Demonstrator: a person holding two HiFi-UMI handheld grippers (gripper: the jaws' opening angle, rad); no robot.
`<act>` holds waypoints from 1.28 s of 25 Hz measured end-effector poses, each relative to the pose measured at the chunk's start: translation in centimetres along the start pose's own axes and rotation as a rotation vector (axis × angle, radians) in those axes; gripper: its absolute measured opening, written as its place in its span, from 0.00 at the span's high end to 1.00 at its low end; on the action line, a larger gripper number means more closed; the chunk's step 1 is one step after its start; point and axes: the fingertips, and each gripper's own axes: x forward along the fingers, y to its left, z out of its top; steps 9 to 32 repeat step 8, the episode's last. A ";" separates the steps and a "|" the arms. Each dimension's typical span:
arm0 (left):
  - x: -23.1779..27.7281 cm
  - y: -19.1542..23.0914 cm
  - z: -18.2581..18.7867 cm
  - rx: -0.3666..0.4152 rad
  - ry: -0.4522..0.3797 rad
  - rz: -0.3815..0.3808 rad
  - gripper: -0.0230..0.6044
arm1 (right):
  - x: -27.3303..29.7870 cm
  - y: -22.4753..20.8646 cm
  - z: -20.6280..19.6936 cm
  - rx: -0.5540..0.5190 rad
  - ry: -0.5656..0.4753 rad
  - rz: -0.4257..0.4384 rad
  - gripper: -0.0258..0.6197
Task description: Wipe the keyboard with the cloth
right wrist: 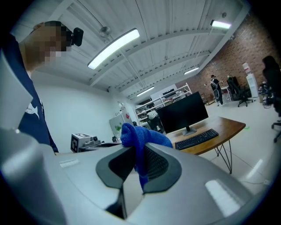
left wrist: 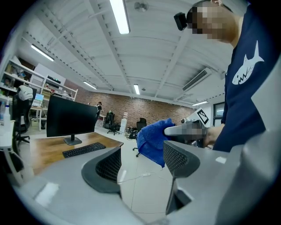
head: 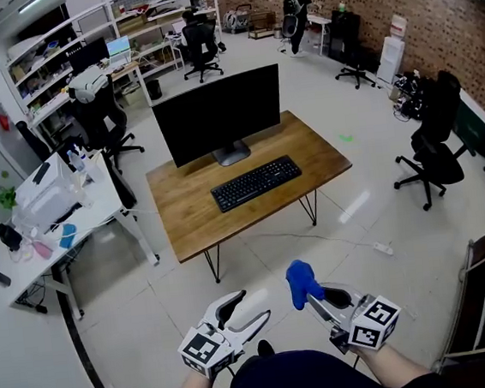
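A black keyboard (head: 256, 183) lies on a wooden desk (head: 307, 152) some way ahead of me, well beyond both grippers. It also shows small in the left gripper view as the keyboard (left wrist: 83, 150) and in the right gripper view as the keyboard (right wrist: 196, 139). My right gripper (head: 310, 299) is shut on a blue cloth (head: 303, 281), which bunches up above its jaws. The cloth (right wrist: 138, 140) is pinched between the right gripper (right wrist: 139, 165) pads. My left gripper (head: 248, 310) is open and holds nothing; between the left gripper (left wrist: 142, 162) jaws I see only floor and the blue cloth (left wrist: 151, 140) beyond.
A black monitor (head: 219, 114) stands behind the keyboard. A cluttered white desk (head: 98, 214) is at the left, with office chairs (head: 432, 156) at the right. A cable with a power strip (head: 384, 249) lies on the tiled floor between me and the desk.
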 end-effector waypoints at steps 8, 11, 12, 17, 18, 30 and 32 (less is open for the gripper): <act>0.2 -2.5 0.3 0.030 -0.014 0.018 0.50 | -2.4 1.0 -0.2 -0.003 -0.004 0.028 0.88; 0.2 -2.5 0.3 0.030 -0.014 0.018 0.50 | -2.4 1.0 -0.2 -0.003 -0.004 0.028 0.88; 0.2 -2.5 0.3 0.030 -0.014 0.018 0.50 | -2.4 1.0 -0.2 -0.003 -0.004 0.028 0.88; 0.2 -2.5 0.3 0.030 -0.014 0.018 0.50 | -2.4 1.0 -0.2 -0.003 -0.004 0.028 0.88; 0.2 -2.5 0.3 0.030 -0.014 0.018 0.50 | -2.4 1.0 -0.2 -0.003 -0.004 0.028 0.88; 0.2 -2.5 0.3 0.030 -0.014 0.018 0.50 | -2.4 1.0 -0.2 -0.003 -0.004 0.028 0.88; 0.2 -2.5 0.3 0.030 -0.014 0.018 0.50 | -2.4 1.0 -0.2 -0.003 -0.004 0.028 0.88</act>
